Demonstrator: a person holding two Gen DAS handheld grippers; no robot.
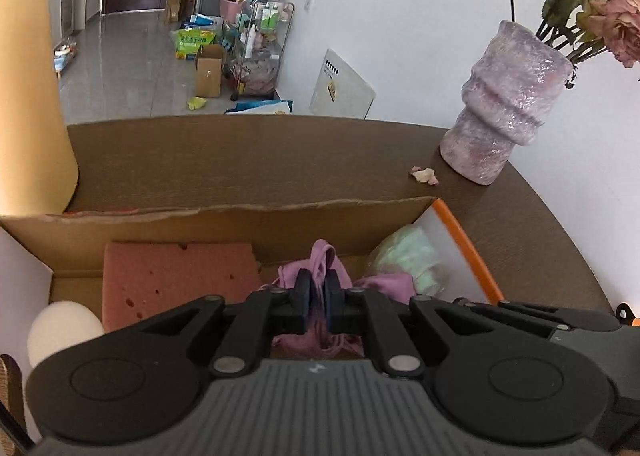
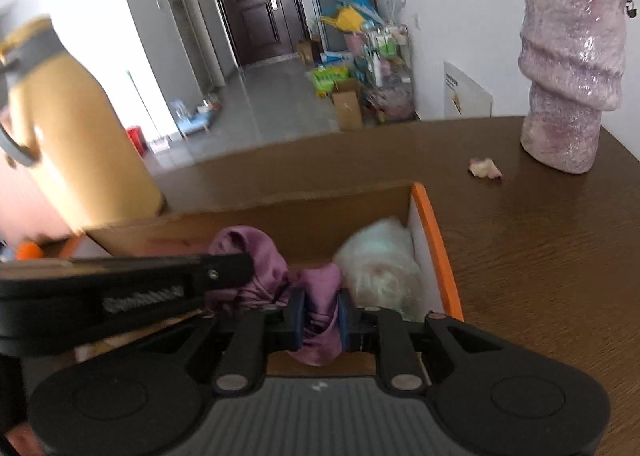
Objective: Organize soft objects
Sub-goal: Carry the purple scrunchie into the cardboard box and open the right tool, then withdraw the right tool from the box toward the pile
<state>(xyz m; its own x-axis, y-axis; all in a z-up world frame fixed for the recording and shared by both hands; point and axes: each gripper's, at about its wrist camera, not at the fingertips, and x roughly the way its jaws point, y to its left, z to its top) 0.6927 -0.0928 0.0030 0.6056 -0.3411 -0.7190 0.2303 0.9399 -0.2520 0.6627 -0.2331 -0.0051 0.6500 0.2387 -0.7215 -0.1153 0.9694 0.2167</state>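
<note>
Brown counter carries an open cardboard box with an orange right edge; a pink vase stands well behind it, a fallen petal near its base, and a yellow flask sits to the box's left. Inside the box: pink sponge on the left, white ball at the near-left corner, pale fluffy bundle against the right wall. The purple cloth hangs over the gap between sponge and bundle. Both grippers are pinching it: left hand-held gripper clamped nearly closed on one bunch, right hand-held gripper clamped on another fold, jaws slightly wider. Judgement: the step is setting the cloth into the box. To do it well, lower both together so the cloth lands in the free middle, keep it clear of the bundle, don't snag the torn box rim, then release both sides at once so it doesn't drag out.
</note>
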